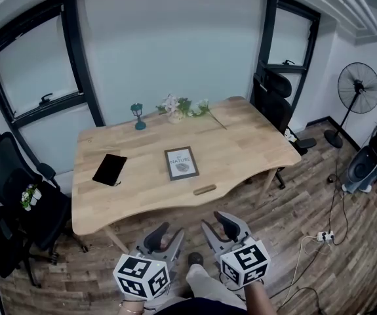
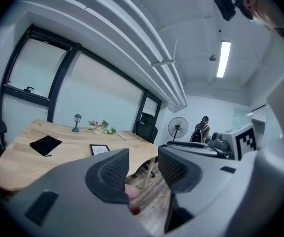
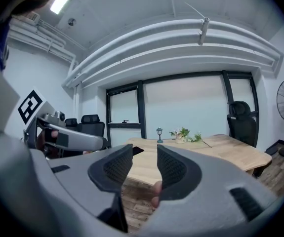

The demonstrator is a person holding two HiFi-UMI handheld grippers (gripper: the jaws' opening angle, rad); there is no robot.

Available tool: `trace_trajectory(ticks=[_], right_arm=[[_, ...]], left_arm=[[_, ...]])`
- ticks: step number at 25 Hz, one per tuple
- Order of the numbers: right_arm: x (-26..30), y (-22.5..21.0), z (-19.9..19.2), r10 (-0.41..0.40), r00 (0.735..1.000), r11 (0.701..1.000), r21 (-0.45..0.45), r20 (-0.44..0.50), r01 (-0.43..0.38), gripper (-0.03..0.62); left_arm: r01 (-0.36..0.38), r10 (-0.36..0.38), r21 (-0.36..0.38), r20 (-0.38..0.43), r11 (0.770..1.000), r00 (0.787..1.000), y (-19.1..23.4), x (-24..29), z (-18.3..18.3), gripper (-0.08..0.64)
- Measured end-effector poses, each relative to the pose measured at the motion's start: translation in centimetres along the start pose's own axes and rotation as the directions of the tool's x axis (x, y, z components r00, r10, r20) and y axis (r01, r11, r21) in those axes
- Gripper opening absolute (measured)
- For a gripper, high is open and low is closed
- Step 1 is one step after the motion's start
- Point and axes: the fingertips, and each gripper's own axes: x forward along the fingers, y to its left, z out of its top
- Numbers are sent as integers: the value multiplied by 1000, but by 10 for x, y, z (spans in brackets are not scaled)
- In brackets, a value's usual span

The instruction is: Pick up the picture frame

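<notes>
Left claw (image 1: 165, 237): released, jaws apart with nothing between them; held low in front of the person, short of the table's near edge, pointing toward it.
Right claw (image 1: 222, 228): released as well, jaws apart and empty; just beside the left one and level with it.
Floor (image 1: 286, 209): wood planks, under both claws.
Table (image 1: 254, 143): light wood with a wavy near edge, ahead of the claws.
Wooden piece (image 1: 204, 189): small and oblong, lying close to the near edge.
Picture frame (image 1: 181, 163): flat on the table near its middle, dark border around a pale print; just beyond the wooden piece and well apart from both claws.
Black pouch (image 1: 110, 169): flat on the table to the left of the frame, not touching it.
Lamp figurine (image 1: 138, 116): small, green, upright near the far edge.
Flowers (image 1: 181, 107): a white-and-green sprig lying to the right of the figurine.
Office chair (image 1: 273, 100): black, at the table's far right corner.
Fan (image 1: 358, 88): standing on the floor at the right wall.
</notes>
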Motion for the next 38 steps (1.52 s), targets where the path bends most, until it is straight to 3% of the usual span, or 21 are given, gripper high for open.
trace_trajectory(ticks=[38], right_arm=[[133,-108,7,34,997,999,24,-65,-32,149]], left_arm=[[-46,45,-21,-50,999,998,84,145,39,176]])
